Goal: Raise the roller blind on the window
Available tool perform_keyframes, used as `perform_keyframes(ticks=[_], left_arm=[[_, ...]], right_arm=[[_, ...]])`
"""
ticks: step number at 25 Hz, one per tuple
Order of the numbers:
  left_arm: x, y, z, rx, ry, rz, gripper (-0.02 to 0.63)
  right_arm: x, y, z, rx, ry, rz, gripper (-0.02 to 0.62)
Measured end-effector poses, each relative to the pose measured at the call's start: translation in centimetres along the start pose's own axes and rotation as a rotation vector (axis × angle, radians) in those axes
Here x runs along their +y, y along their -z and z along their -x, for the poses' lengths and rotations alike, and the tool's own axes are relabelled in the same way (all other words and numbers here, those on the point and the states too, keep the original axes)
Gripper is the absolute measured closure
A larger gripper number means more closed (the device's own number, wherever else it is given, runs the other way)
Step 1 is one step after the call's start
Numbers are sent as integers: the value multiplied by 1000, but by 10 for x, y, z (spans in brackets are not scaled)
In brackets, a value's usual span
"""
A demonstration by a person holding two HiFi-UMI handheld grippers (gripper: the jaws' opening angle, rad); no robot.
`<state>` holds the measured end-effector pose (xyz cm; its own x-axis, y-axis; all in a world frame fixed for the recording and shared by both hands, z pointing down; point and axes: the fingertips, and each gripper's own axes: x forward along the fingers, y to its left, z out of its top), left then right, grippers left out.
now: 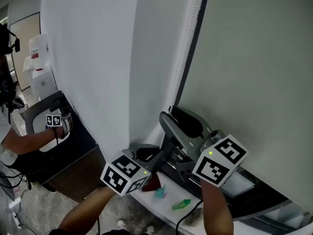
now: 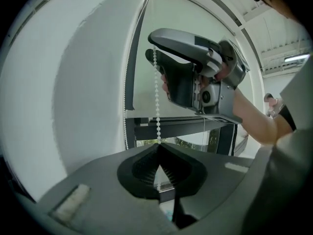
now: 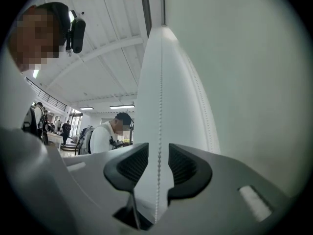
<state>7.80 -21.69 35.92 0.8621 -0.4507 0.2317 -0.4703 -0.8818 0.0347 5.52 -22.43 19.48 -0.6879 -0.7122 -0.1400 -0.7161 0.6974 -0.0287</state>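
Observation:
The grey-green roller blind [image 1: 254,72] hangs over the window at the right, its bottom bar [image 2: 171,114] a little above the sill. A white bead chain [image 2: 156,82] runs down along the blind's left edge. My left gripper [image 2: 158,146] is shut on the bead chain, low down. My right gripper [image 3: 158,163] is higher on the same chain, pointing upward. Its jaws stand open with the bead chain [image 3: 160,131] running between the pads, touching neither. In the left gripper view the right gripper's body [image 2: 195,67] hangs just above, with the chain crossing its front.
A white wall column [image 1: 98,58] stands left of the blind. The white sill [image 1: 168,214] below carries small red, teal and green things. At the far left another person's arm [image 1: 29,141] rests by a black desk [image 1: 73,146]. People stand in the room behind.

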Motion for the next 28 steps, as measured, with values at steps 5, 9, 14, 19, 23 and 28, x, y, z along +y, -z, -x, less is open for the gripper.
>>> perform_keyframes(ticks=[5,9,14,19,23,28], left_arm=[[9,16,-9,34,3,5,594],[14,22,-10,36,-2,18,594],[10,21,-15,39,13,8,594],[10,22,-14,33,9,8,594],[14,23,-13,32,7,8,594],[14,22,-16,32,9,2,594]], right_arm=[[-10,-5,-4,-36,36,4,522],[-14,-4,-6,-36,32,6,572],[-15,-3,-10,-25,28,40,552],[-13,-4,-10,-12,38,73,569],[-12,-8,-9,-41,36,63,568],[-15,-9,-12,-43,27,54,583]])
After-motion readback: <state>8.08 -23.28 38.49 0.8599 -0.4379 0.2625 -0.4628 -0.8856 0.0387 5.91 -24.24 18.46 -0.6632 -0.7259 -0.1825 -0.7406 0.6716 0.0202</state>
